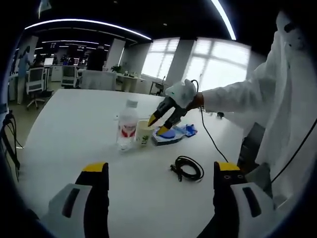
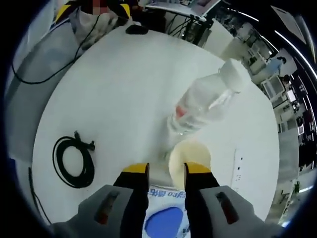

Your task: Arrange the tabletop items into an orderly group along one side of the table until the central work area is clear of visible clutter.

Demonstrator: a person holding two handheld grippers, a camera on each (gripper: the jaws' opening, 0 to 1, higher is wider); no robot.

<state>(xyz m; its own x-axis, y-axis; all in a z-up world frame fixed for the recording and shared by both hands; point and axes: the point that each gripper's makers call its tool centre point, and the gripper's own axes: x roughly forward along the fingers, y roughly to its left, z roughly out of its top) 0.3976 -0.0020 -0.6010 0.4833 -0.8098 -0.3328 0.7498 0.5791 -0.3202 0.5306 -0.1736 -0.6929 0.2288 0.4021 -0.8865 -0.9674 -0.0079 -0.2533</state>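
Note:
On the white round table (image 1: pixel 74 129) stand a clear water bottle (image 1: pixel 128 126) with a red label and a paper cup (image 1: pixel 143 133) right beside it. A blue and white packet (image 1: pixel 168 134) lies to the right of the cup. My right gripper (image 1: pixel 159 124), held by a gloved hand, hovers over the packet and the cup's edge. In the right gripper view its jaws (image 2: pixel 167 171) are narrowly open with nothing between them, above the packet (image 2: pixel 166 218), with the cup (image 2: pixel 190 156) by the right jaw and the bottle (image 2: pixel 208 101) beyond. My left gripper (image 1: pixel 162 171) is wide open, empty, near the table's front.
A coiled black cable (image 1: pixel 187 167) lies between my left gripper and the packet; it is the cable (image 2: pixel 74 161) at left in the right gripper view. A person in a white coat (image 1: pixel 277 99) stands at right. A socket panel (image 2: pixel 237 168) is set in the tabletop.

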